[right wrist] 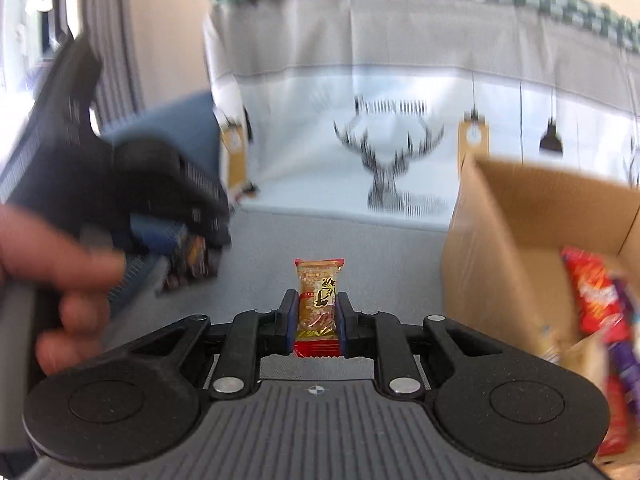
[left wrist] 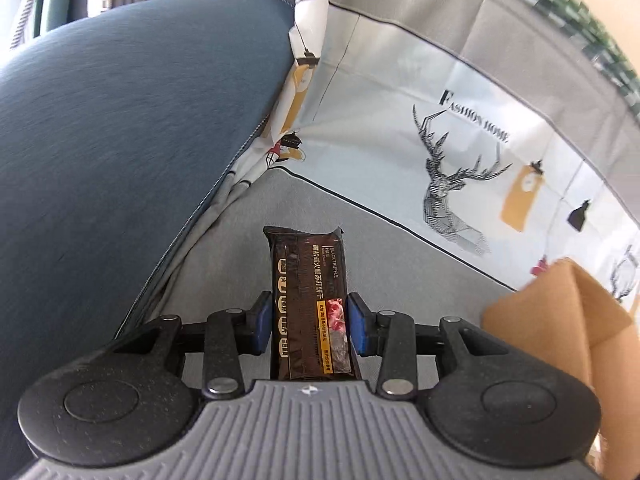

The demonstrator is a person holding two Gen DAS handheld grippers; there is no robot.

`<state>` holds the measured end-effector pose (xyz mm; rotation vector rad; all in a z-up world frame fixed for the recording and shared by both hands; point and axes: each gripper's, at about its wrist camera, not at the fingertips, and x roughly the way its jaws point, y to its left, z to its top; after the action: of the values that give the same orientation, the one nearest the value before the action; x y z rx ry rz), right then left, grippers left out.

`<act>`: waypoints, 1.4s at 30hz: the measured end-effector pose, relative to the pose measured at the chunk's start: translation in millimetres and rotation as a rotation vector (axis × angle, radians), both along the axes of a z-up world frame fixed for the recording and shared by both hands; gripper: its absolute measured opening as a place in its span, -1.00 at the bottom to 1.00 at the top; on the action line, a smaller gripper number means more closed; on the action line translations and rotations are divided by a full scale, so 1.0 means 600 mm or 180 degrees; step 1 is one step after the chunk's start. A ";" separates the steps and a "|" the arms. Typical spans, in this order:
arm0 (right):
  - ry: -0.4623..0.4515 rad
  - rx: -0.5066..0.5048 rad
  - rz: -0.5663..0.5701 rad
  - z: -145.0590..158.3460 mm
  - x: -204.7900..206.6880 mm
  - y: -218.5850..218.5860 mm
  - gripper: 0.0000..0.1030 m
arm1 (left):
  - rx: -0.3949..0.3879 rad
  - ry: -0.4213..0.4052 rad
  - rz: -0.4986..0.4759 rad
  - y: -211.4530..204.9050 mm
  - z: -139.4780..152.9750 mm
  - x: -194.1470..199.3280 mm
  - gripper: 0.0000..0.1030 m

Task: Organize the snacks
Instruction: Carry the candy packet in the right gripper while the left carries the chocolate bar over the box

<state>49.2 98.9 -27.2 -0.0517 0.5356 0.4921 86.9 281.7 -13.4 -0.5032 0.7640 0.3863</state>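
Note:
My left gripper [left wrist: 311, 322] is shut on a dark brown cracker packet [left wrist: 308, 280] that sticks forward between its blue pads, above a grey cloth surface [left wrist: 400, 264]. My right gripper [right wrist: 317, 320] is shut on a small red and gold snack packet [right wrist: 319, 300], held above the same grey surface. The left gripper with its dark packet [right wrist: 188, 256] shows blurred at the left of the right wrist view, held by a hand [right wrist: 52, 280]. An open cardboard box [right wrist: 516, 232] stands to the right and holds several snack bags [right wrist: 596, 296].
A blue cushion [left wrist: 120, 128] rises on the left. A cloth with a deer print [left wrist: 452, 184] hangs behind the surface. A corner of the cardboard box [left wrist: 560, 320] shows at the right of the left wrist view.

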 end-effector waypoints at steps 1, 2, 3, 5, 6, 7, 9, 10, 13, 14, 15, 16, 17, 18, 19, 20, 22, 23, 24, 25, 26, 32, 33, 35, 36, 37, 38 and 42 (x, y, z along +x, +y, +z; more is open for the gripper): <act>-0.0080 0.0028 0.0042 0.015 -0.011 -0.011 -0.61 | -0.0009 -0.0024 0.0004 -0.004 0.005 -0.013 -0.17; -0.0165 0.0048 0.0086 0.030 -0.022 -0.022 -0.61 | -0.0006 -0.0049 0.0006 -0.009 0.010 -0.024 -0.17; -0.0265 0.0057 0.0105 0.045 -0.032 -0.036 -0.61 | 0.0003 -0.0077 0.0001 -0.017 0.017 -0.034 -0.17; -0.0443 0.0088 0.0099 0.075 -0.044 -0.066 -0.61 | 0.0013 -0.0126 -0.0030 -0.036 0.028 -0.057 -0.17; -0.0514 0.0125 0.0083 0.089 -0.048 -0.083 -0.61 | 0.0023 -0.0145 -0.0056 -0.047 0.035 -0.066 -0.17; -0.0578 0.0154 0.0062 0.102 -0.049 -0.102 -0.61 | 0.0036 -0.0167 -0.0089 -0.058 0.040 -0.072 -0.17; -0.0684 0.0152 0.0007 0.125 -0.043 -0.136 -0.61 | 0.0073 -0.0229 -0.0147 -0.079 0.053 -0.087 -0.17; -0.0734 0.0139 -0.0033 0.134 -0.039 -0.154 -0.61 | 0.0100 -0.0256 -0.0173 -0.089 0.059 -0.096 -0.17; -0.0868 0.0110 -0.0195 0.147 -0.032 -0.206 -0.61 | 0.0127 -0.0320 -0.0211 -0.114 0.070 -0.112 -0.17; -0.0887 0.0125 -0.0250 0.146 -0.033 -0.224 -0.61 | 0.0121 -0.0334 -0.0224 -0.121 0.072 -0.115 -0.17; -0.0899 0.0127 -0.0296 0.143 -0.035 -0.240 -0.61 | 0.0112 -0.0340 -0.0237 -0.128 0.072 -0.116 -0.17; -0.0899 0.0098 -0.0323 0.137 -0.037 -0.255 -0.61 | 0.0104 -0.0345 -0.0255 -0.134 0.072 -0.115 -0.17; -0.0870 0.0051 -0.0340 0.132 -0.037 -0.266 -0.61 | 0.0105 -0.0353 -0.0273 -0.141 0.073 -0.115 -0.17; -0.0832 0.0035 -0.0370 0.131 -0.034 -0.277 -0.61 | 0.0116 -0.0362 -0.0290 -0.147 0.073 -0.113 -0.17; -0.0826 0.0063 -0.0402 0.131 -0.033 -0.289 -0.61 | 0.0131 -0.0370 -0.0309 -0.153 0.073 -0.112 -0.17; -0.0837 0.0086 -0.0422 0.132 -0.033 -0.301 -0.61 | 0.0145 -0.0380 -0.0327 -0.158 0.073 -0.111 -0.17; -0.0862 0.0062 -0.0462 0.132 -0.031 -0.321 -0.61 | 0.0157 -0.0394 -0.0349 -0.164 0.073 -0.108 -0.17; -0.0863 0.0049 -0.0496 0.132 -0.029 -0.332 -0.61 | 0.0153 -0.0401 -0.0356 -0.167 0.071 -0.108 -0.17; -0.0858 0.0044 -0.0527 0.131 -0.029 -0.343 -0.61 | 0.0147 -0.0414 -0.0364 -0.170 0.071 -0.106 -0.17; -0.0853 0.0041 -0.0559 0.130 -0.028 -0.353 -0.61 | 0.0142 -0.0436 -0.0376 -0.172 0.071 -0.106 -0.17; -0.0854 0.0039 -0.0588 0.130 -0.027 -0.364 -0.61 | 0.0145 -0.0459 -0.0389 -0.174 0.072 -0.105 -0.17; -0.0784 -0.0014 -0.0747 0.120 -0.012 -0.417 -0.61 | 0.0216 -0.0481 -0.0472 -0.189 0.073 -0.096 -0.17; -0.0773 -0.0032 -0.0771 0.118 -0.009 -0.424 -0.61 | 0.0214 -0.0481 -0.0476 -0.190 0.073 -0.095 -0.17; -0.0751 -0.0044 -0.0815 0.115 -0.006 -0.434 -0.61 | 0.0204 -0.0488 -0.0486 -0.191 0.073 -0.093 -0.17; -0.0753 -0.0044 -0.0831 0.114 -0.005 -0.439 -0.61 | 0.0198 -0.0490 -0.0487 -0.192 0.073 -0.092 -0.17; -0.0754 -0.0050 -0.0843 0.113 -0.004 -0.442 -0.61 | 0.0189 -0.0496 -0.0490 -0.193 0.073 -0.091 -0.17; -0.0747 -0.0053 -0.0853 0.112 -0.003 -0.445 -0.61 | 0.0181 -0.0508 -0.0492 -0.194 0.073 -0.091 -0.17; -0.0747 -0.0026 -0.0865 0.114 -0.002 -0.447 -0.61 | 0.0172 -0.0668 -0.0557 -0.210 0.079 -0.091 -0.17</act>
<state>47.7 -169.4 41.0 -0.0430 0.3080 0.2142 32.4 155.6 34.2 -0.4151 0.5875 0.1873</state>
